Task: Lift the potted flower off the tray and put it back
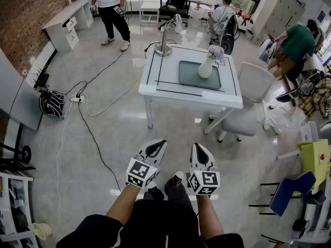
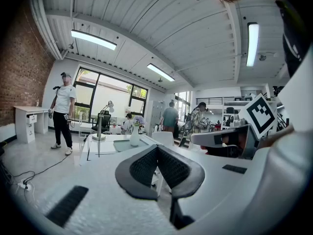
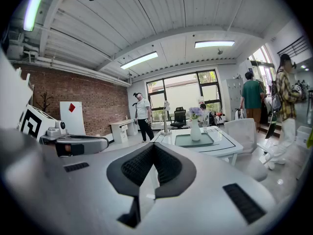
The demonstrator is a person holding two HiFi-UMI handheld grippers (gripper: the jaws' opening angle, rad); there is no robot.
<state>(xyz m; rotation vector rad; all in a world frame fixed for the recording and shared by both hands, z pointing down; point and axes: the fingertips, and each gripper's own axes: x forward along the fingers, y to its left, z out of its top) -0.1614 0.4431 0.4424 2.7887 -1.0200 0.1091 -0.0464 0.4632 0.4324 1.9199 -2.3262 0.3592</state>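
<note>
Nearest, we see the left gripper point(image 1: 154, 149) and the right gripper point(image 1: 200, 155) held side by side just ahead of the body, roughly level. Both are clenched on nothing: in each gripper view the dark pads meet at their tips with no object between them.

Beyond them lies open floor point(image 1: 119, 112), crossed on the left by a black cable point(image 1: 93, 133). Farther on stands the white table point(image 1: 165, 68), with a chair point(image 1: 256, 84) on its right and a lamp point(image 1: 164, 37) at its far left corner.

The potted flower point(image 1: 207, 65) (a white pot with pale purple blooms) stands upright on the grey-green tray point(image 1: 189, 79), toward the tray's far right part. It is well apart from both pairs of fingers, ahead and slightly to the right, and neither gripper is near it.

We judge the step in hand to be the approach; the lift has not begun. To do it well, we would come up to the near edge of the table and part the jaws of one gripper before reaching the pot. We would then bring the pads to either side of the pot's body, not the stems, and squeeze only once it sits squarely between them. A straight, upright lift should keep it from tipping.
</note>
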